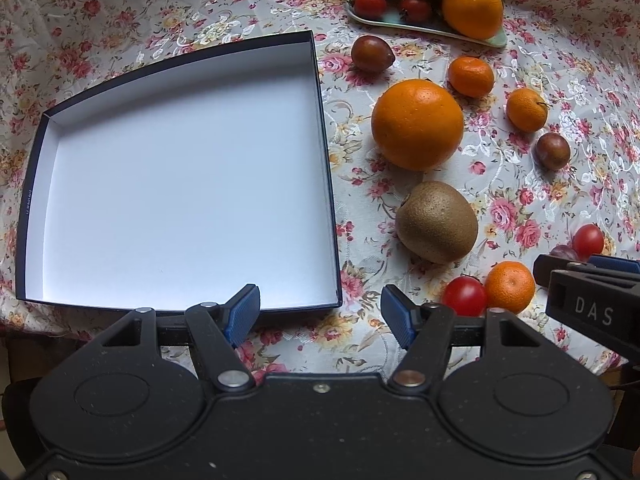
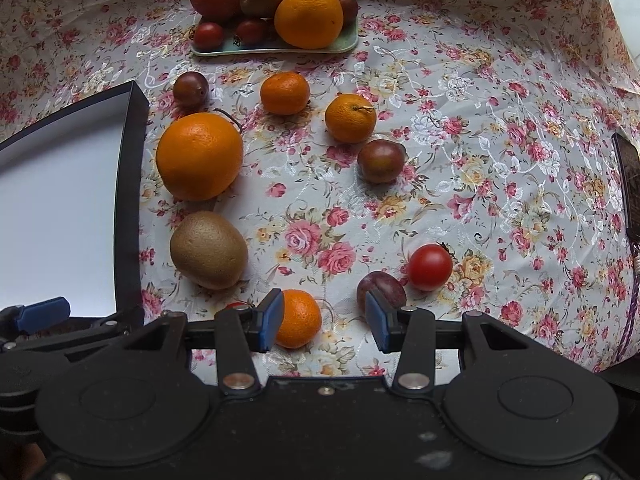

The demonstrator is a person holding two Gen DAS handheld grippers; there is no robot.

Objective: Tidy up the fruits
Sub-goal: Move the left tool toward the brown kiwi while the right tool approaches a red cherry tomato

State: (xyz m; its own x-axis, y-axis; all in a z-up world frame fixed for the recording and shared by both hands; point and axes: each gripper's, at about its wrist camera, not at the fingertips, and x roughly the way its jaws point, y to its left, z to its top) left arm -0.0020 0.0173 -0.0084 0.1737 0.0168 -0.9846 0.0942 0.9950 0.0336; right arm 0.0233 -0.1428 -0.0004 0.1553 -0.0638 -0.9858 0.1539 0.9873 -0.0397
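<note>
Your floral-print tablecloth (image 2: 460, 184) carries everything. The shallow dark-blue box with a white inside (image 1: 180, 184) lies empty just ahead of your left gripper (image 1: 320, 316), whose blue-padded jaws stand apart on nothing, level over the box's near corner. The big round orange (image 2: 199, 156) and the fuzzy brown kiwi (image 2: 209, 249) sit just beside the box's wall. Your right gripper (image 2: 325, 318) is spread wide too, holding nothing; a small mandarin (image 2: 298, 319) peeks from behind its left pad, a dark plum (image 2: 386, 286), probably, behind its right.
</note>
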